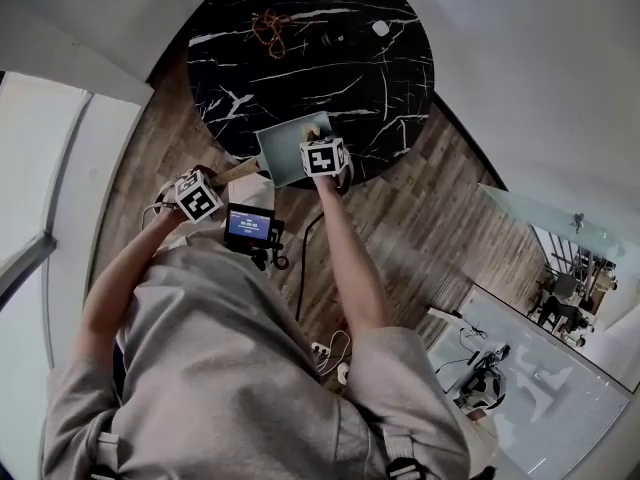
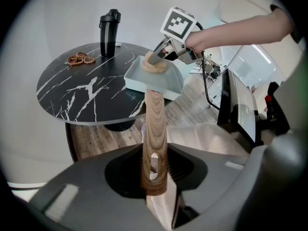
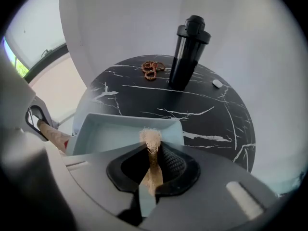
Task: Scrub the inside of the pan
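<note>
A pale blue-green square pan [image 1: 283, 151] [image 2: 143, 82] [image 3: 108, 134] sits at the near edge of a round black marble table [image 1: 300, 78]. Its wooden handle [image 1: 240, 171] [image 2: 155, 124] sticks out past the table edge. My left gripper [image 1: 224, 179] [image 2: 155, 177] is shut on the end of that handle. My right gripper [image 1: 318, 140] [image 2: 159, 57] [image 3: 151, 165] hangs over the pan, shut on a tan fibrous scrubber [image 2: 155, 66] [image 3: 151, 139]. The scrubber's tip is inside the pan near its far wall; whether it touches the bottom I cannot tell.
A black bottle [image 1: 335, 38] [image 2: 109, 32] [image 3: 189, 52], a string of brown beads [image 1: 270, 30] [image 2: 80, 59] [image 3: 153, 69] and a small white object [image 1: 381, 28] [image 3: 217, 83] stand at the table's far side. A small screen [image 1: 249, 225] hangs at the person's chest. Cables lie on the wooden floor.
</note>
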Tool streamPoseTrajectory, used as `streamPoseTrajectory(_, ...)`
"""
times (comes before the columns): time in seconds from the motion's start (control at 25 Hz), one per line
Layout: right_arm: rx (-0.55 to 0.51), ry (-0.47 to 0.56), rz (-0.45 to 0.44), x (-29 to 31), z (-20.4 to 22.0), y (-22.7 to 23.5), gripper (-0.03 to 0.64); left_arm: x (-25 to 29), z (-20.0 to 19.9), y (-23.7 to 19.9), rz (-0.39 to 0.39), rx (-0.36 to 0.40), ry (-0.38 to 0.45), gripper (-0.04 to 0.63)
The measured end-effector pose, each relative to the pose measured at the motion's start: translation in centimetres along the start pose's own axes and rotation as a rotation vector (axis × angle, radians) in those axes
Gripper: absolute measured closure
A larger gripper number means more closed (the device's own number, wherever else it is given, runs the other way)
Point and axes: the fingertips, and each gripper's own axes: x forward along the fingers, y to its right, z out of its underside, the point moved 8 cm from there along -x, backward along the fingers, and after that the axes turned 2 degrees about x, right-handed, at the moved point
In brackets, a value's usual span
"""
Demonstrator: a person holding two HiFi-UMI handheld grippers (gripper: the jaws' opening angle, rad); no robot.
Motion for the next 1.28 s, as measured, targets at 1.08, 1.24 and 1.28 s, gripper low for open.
streamPoseTrajectory(1.08, -0.011, -0.033, -0.151, 2.2, -1.2, -6.3, 0.580, -0.1, -0.1, 0.0, 0.020, 0.019, -0.020, 0.492)
streamPoseTrajectory(1.24, -0.012, -0.044, -0.206, 2.2, -1.2, -7.7, 0.580, -0.1, -0.1, 0.1, 0.019, 0.022, -0.021, 0.492)
streamPoseTrajectory(1.28, 0.005, -0.042, -0.226, 2.4, -1.2, -7.9, 0.580, -0.1, -0.1, 0.1, 0.017, 0.022, -0.020, 0.492)
